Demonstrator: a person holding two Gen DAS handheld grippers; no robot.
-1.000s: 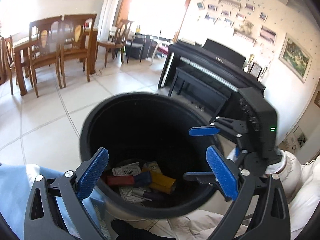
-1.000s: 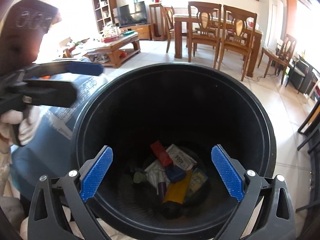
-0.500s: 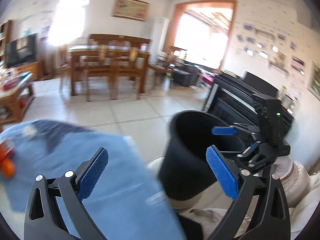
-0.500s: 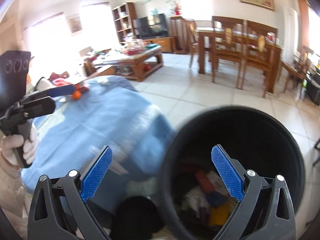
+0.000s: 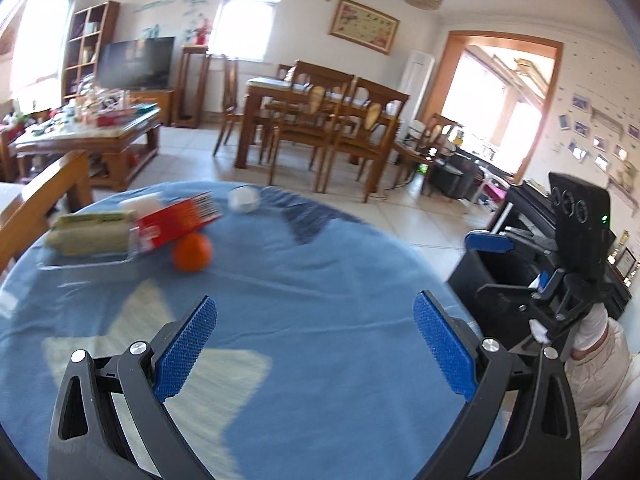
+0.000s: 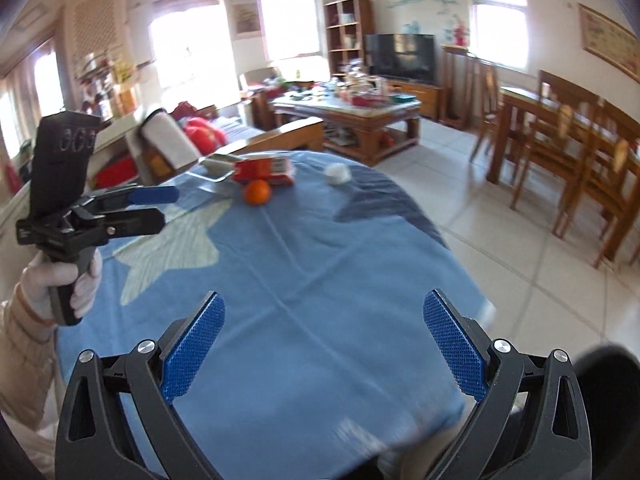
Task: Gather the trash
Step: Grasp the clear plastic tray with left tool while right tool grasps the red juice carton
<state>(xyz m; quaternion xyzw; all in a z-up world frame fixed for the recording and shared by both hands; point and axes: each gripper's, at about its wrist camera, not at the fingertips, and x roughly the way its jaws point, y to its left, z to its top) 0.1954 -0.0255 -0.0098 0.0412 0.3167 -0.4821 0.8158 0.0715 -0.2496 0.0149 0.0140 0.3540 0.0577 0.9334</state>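
A round table with a blue cloth (image 5: 304,320) (image 6: 304,280) fills both views. At its far side lie an orange (image 5: 192,253) (image 6: 257,192), a red box (image 5: 176,221) (image 6: 264,170), a green and white packet on a clear tray (image 5: 90,236) (image 6: 216,166), and a crumpled white ball (image 5: 243,199) (image 6: 337,173). My left gripper (image 5: 316,344) is open and empty over the near cloth; it also shows in the right wrist view (image 6: 156,206). My right gripper (image 6: 326,346) is open and empty. The black trash bin (image 5: 500,276) (image 6: 608,392) stands right of the table.
A wooden dining table with chairs (image 5: 320,120) (image 6: 568,140) stands behind on the tiled floor. A cluttered coffee table (image 5: 88,136) (image 6: 352,116) and a TV (image 6: 400,58) are further back. A sofa (image 6: 168,148) is beyond the table's far left.
Both grippers have swung left, away from above the bin's inside and onto the blue table. The bin has moved to the right edge of both views.
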